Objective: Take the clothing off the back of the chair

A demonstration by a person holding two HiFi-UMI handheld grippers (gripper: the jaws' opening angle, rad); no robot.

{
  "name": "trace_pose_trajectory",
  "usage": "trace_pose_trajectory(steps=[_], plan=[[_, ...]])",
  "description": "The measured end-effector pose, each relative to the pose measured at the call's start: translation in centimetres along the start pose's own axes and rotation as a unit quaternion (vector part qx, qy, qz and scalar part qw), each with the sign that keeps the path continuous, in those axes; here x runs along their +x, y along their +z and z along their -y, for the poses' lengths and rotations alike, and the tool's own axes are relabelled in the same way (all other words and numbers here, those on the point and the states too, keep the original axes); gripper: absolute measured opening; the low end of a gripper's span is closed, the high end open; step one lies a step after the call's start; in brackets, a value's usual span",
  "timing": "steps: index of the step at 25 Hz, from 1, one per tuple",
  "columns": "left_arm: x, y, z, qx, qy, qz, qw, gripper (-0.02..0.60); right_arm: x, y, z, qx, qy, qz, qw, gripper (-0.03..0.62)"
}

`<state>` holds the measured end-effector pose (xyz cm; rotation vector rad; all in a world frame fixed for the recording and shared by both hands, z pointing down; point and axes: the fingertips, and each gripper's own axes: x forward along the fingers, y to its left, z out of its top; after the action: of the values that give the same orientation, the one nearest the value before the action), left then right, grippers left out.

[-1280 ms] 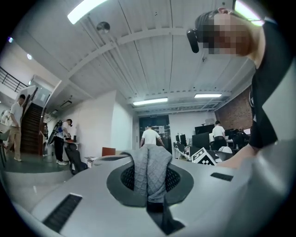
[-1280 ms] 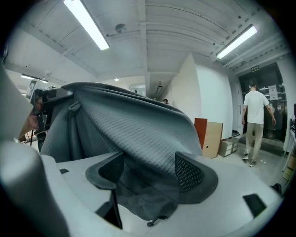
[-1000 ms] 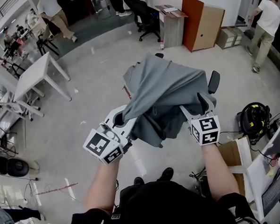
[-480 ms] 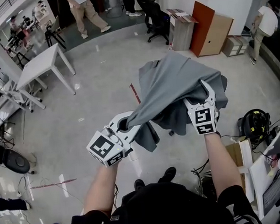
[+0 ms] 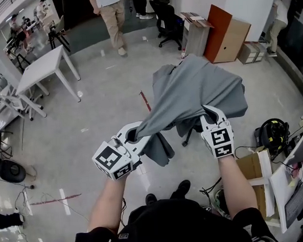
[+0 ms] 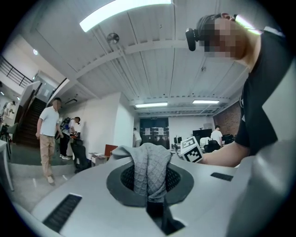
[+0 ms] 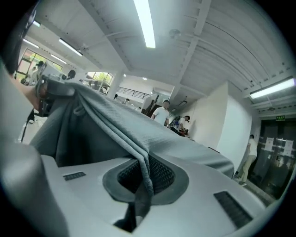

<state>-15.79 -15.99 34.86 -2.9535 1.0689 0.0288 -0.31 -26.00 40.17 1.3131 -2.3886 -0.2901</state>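
Observation:
A grey garment [image 5: 201, 89] hangs over an office chair and hides nearly all of it; only a dark chair leg [image 5: 185, 140] shows below the cloth. My left gripper [image 5: 133, 136] is shut on the garment's left end and holds it stretched toward me. In the left gripper view a bunch of grey knit cloth [image 6: 148, 166] is pinched in that left gripper [image 6: 155, 206]. My right gripper [image 5: 208, 114] is at the garment's near right edge. Its jaws have just closed on a fold of the grey cloth [image 7: 120, 120], which runs into the right gripper [image 7: 138, 203].
A white table [image 5: 41, 68] stands at the left, and a person [image 5: 111, 13] walks at the top. A black office chair [image 5: 167, 20], a small cabinet and an orange board [image 5: 228, 34] line the back wall. A black bag [image 5: 272, 133] and a cardboard box [image 5: 249, 168] sit at the right.
My right gripper has come down from the top of the garment to its near edge and shut on a fold. The left gripper drew its end further left. A person walked into view.

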Motion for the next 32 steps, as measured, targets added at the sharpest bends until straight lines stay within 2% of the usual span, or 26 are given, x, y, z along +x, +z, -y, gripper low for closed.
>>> trace_pose_trajectory(steps=[3, 7, 13, 19, 25, 30, 32], plan=[[-0.8, -0.4, -0.8, 0.004, 0.013, -0.008, 0.9999, 0.018, -2.1, 1.5, -0.4, 0.053, 0.012, 0.038, 0.998, 0.025], [-2.2, -0.5, -0.8, 0.016, 0.014, -0.015, 0.9997, 0.02, -5.7, 5.2, -1.7, 0.108, 0.028, 0.098, 0.989, 0.023], [-5.1, -1.0, -0.3, 0.02, 0.019, -0.011, 0.9996, 0.026, -9.8, 9.4, -7.7, 0.129, 0.078, 0.155, 0.976, 0.023], [-6.4, -2.0, 1.3, 0.011, -0.002, -0.006, 0.9999, 0.028, -13.4, 10.6, -12.2, 0.161, 0.105, 0.168, 0.967, 0.023], [-6.3, -2.1, 3.2, 0.014, -0.02, -0.009, 0.9997, 0.037, -17.3, 12.7, -14.1, 0.184, 0.132, 0.198, 0.954, 0.023], [-5.3, -0.4, 5.6, 0.047, -0.04, -0.002, 0.9981, 0.049, -21.0, 15.3, -14.2, 0.183, 0.151, 0.24, 0.941, 0.023], [-4.3, -0.1, 7.6, 0.058, -0.048, -0.007, 0.9972, 0.075, -23.0, 15.6, -13.9, 0.18, 0.157, 0.251, 0.938, 0.023]])
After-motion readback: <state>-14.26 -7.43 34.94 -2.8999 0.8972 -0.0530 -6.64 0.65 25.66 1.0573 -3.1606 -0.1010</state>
